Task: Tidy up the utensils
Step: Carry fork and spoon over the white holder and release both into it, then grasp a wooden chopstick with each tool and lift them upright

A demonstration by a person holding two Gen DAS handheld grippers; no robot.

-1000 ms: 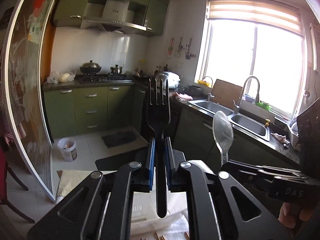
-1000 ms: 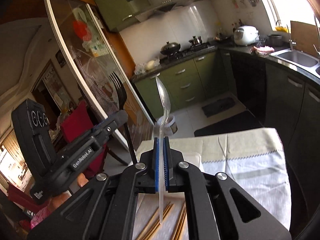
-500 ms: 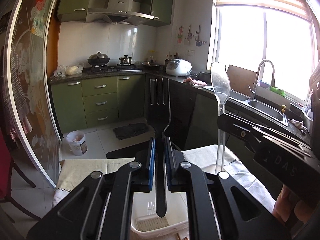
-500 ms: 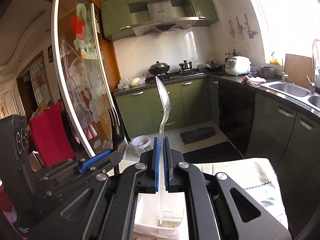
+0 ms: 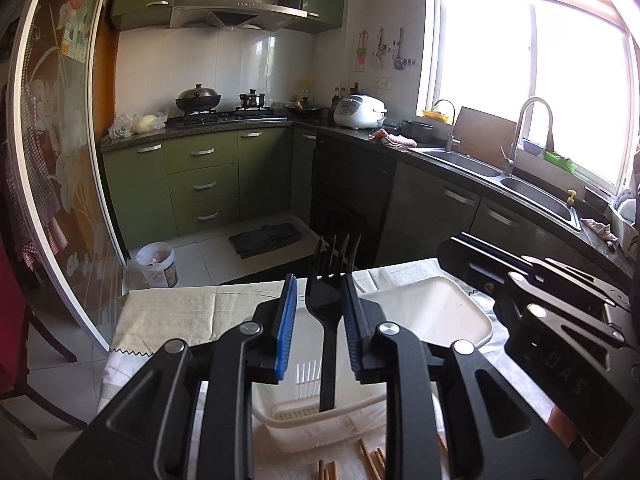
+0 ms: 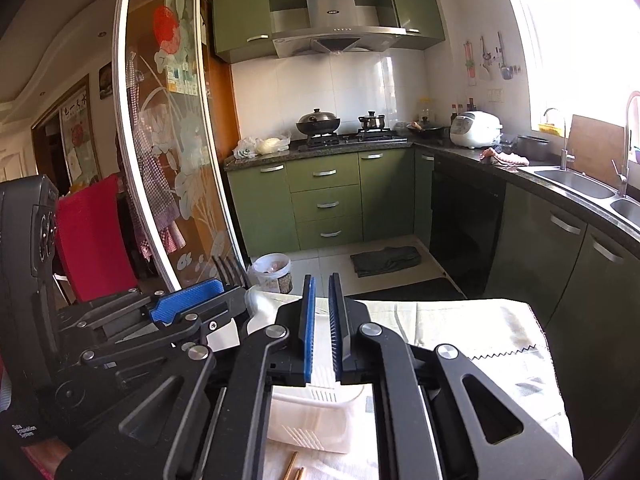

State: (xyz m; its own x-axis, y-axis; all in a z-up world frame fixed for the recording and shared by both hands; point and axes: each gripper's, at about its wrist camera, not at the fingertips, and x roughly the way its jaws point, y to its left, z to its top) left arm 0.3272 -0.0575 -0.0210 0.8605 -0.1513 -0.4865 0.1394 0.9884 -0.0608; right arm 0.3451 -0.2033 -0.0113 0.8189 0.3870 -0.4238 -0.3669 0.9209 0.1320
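A black plastic fork [image 5: 330, 312] stands upright, tines up, between the spread jaws of my left gripper [image 5: 319, 292]; its handle end rests in the white plastic basket [image 5: 460, 320] below. The pads do not touch it. My right gripper [image 6: 322, 292] is open and empty above the same basket [image 6: 316, 424]. The clear spoon is out of sight. The fork tines [image 6: 228, 268] show behind the left gripper in the right wrist view.
The basket sits on a table with a pale cloth [image 5: 172, 312]. Wooden chopsticks [image 5: 372, 464] lie at the near edge. The right gripper body [image 5: 560, 320] is close on the right. Kitchen cabinets, stove and sink lie beyond.
Both grippers came down over the basket and opened. The spoon left the right gripper and is gone from view. The fork slid down from the left gripper's hold into the basket.
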